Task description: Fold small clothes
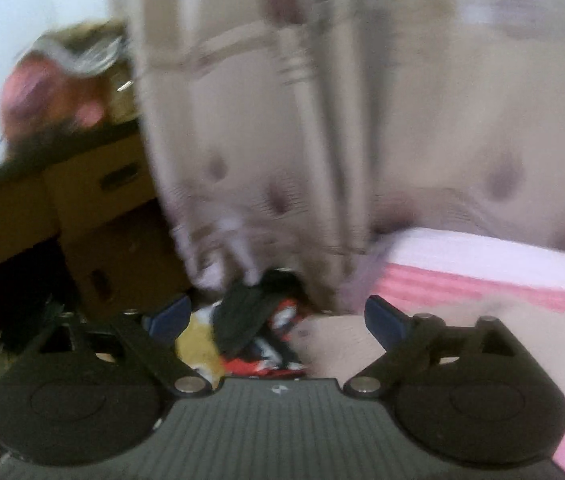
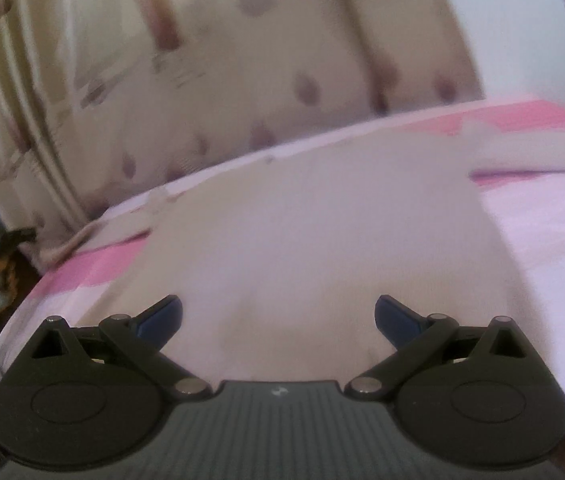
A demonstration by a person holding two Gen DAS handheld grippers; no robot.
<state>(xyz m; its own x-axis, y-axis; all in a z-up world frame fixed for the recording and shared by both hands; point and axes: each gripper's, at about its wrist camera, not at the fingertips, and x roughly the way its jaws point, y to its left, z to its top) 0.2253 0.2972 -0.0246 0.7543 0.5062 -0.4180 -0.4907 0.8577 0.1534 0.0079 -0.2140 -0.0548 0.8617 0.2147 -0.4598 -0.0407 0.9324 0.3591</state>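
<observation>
- Pale beige cloth garment (image 2: 322, 216): it lies spread flat on the pink-and-white striped bed sheet (image 2: 542, 240), taking up most of the right wrist view, its far edge near the bed's far side.
- Right gripper (image 2: 278, 318): it hangs over the near part of the garment with its blue-padded jaws spread wide; nothing is between them.
- Left gripper (image 1: 278, 316): its jaws are also released and hold nothing; it points past the bed's corner at a blurred heap of black, red and yellow clothes (image 1: 254, 332) lying low beside the bed.
- Cream curtain with dark spots (image 1: 282, 120): it hangs behind the bed.
- Brown cardboard boxes (image 1: 102, 220): stacked left of the curtain.
</observation>
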